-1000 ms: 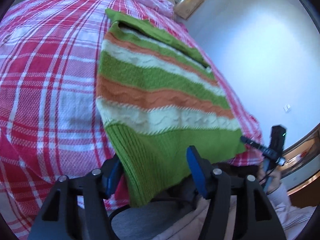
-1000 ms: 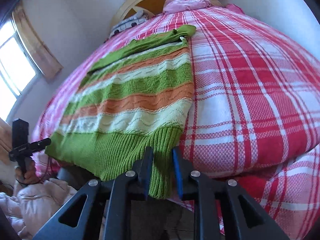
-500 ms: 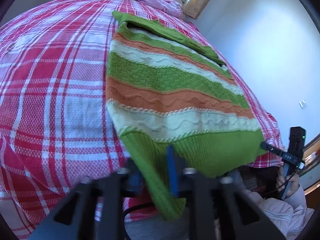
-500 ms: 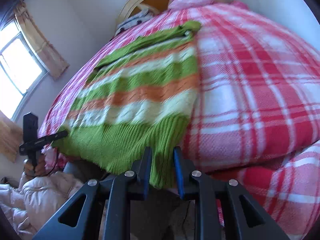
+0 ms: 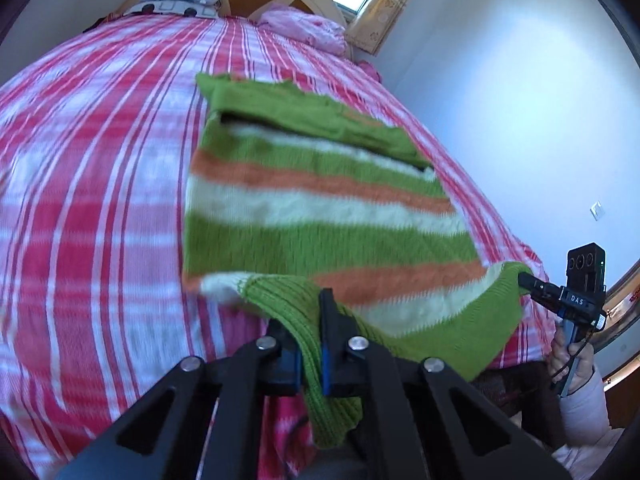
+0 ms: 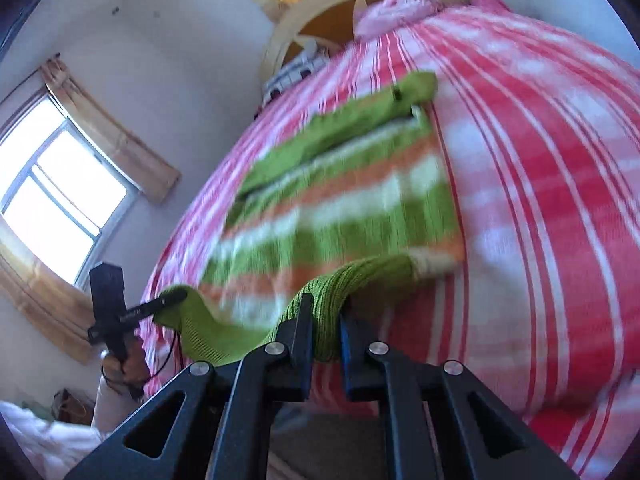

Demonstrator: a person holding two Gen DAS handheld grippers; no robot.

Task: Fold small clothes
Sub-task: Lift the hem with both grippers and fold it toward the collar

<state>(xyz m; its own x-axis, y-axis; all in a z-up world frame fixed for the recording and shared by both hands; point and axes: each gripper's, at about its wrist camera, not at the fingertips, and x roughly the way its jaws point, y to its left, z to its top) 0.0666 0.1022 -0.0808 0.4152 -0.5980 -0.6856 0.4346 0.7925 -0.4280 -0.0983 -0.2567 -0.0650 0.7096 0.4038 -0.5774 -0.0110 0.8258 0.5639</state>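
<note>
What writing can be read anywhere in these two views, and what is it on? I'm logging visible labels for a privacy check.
"DAS": white letters on the black body of the right gripper, seen from the left wrist view.
The same gripper's other markings are too small to read.
The left gripper, seen from the right wrist view, carries a pale marking, too blurred to read.
Nothing is written on the striped sweater or the plaid bedspread.

The left gripper (image 5: 310, 344) points forward and downward, its black fingers with blue pads pinched tight on the ribbed green hem of a striped sweater (image 5: 320, 208). The right gripper (image 6: 326, 332) is tilted down too; its jaws have just been closing and now press on the hem's other corner. Each gripper shows in the other's view, held in a hand (image 5: 570, 354) with a pale sleeve below it.
</note>
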